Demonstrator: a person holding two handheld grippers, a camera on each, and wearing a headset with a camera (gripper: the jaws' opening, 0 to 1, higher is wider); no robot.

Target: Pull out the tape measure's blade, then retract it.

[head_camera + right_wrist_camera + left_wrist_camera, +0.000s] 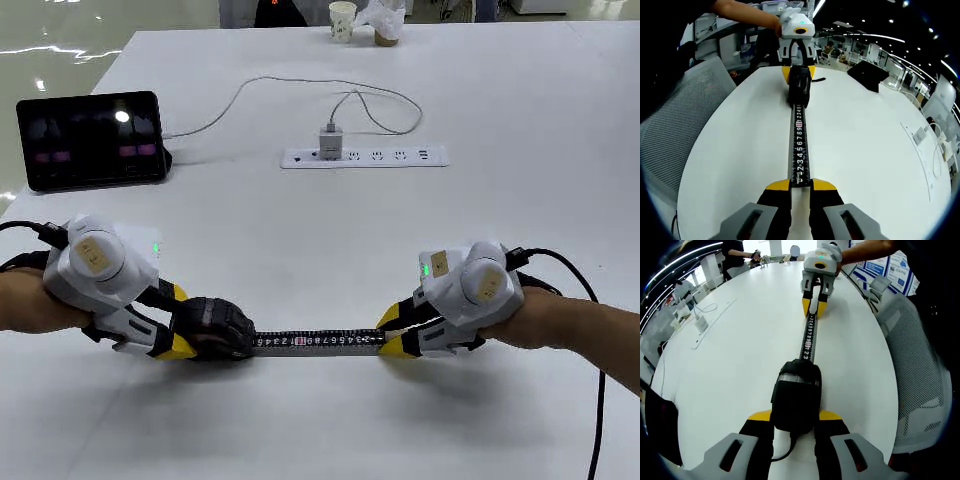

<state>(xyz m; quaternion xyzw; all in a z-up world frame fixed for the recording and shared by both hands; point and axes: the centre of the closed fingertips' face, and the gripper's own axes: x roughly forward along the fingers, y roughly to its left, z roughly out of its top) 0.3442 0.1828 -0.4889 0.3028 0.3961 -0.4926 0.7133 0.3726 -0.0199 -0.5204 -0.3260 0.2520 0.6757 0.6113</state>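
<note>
Closest to the headset camera, at six o'clock in the head view, the blade (pixel 318 340) lies flat along the tabletop (pixel 300 240), pulled partway out with its numbers facing up. The black tape measure (pixel 215 328) sits at seven o'clock, clamped across its body by the left claw (pixel 180 320). At five o'clock the right claw (pixel 392 333) is pinched shut on the blade's free end, with the lowest numbers just outside its tips in the right gripper view.

My main worry is that thin end. I judge the steel slick and the spring eager, so a slack pinch could let the blade whip back into the case. That could also jolt the body askew in the left claw. Lifting either hand unevenly could kink the strip. For the retract I would walk the right claw toward nine o'clock, easing the tension instead of simply letting go. The tablet (pixel 92 140) and power strip (pixel 365 157) lie well clear, at ten and twelve o'clock.
</note>
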